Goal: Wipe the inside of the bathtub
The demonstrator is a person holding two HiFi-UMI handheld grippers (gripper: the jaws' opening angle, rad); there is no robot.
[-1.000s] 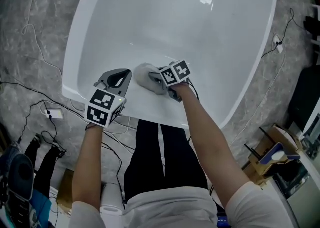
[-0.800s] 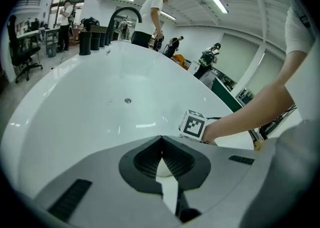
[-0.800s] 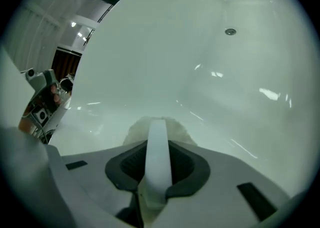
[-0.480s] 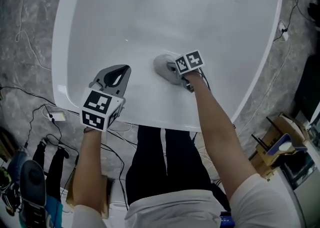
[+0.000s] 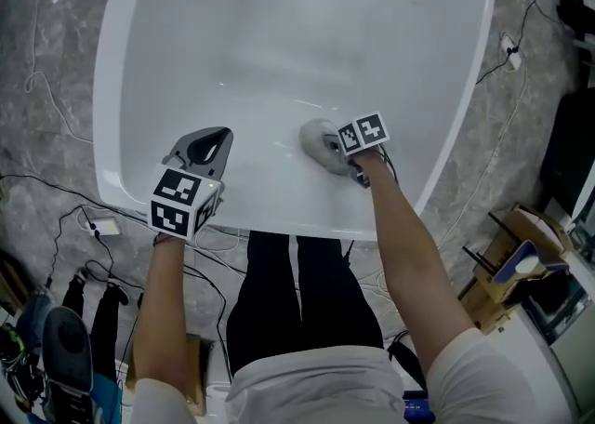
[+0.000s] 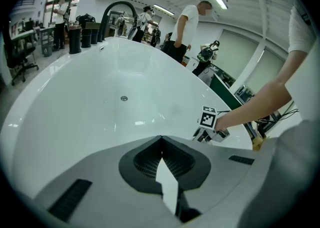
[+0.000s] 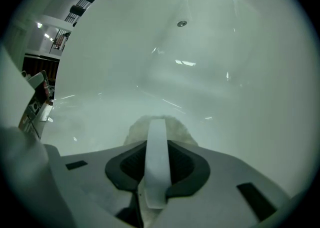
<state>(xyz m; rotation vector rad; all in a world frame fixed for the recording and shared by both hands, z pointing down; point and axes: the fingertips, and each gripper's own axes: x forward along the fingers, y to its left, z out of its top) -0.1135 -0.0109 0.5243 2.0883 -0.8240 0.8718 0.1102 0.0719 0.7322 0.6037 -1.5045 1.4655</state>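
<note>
Right claw (image 5: 331, 149) is clamped tight on the grey cloth (image 5: 314, 139). Since a second ago I have slid it to the right along the near inside wall of the white bathtub (image 5: 307, 41). The cloth pokes out just past the claw's tips and presses on the tub wall, while my Left claw (image 5: 212, 141) has stayed by the near rim, jaws squeezed together with nothing in them.

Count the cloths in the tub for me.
1: a grey cloth, pinched in the right tongs, pressed on the tub's inside, near side. No other shows.
</note>
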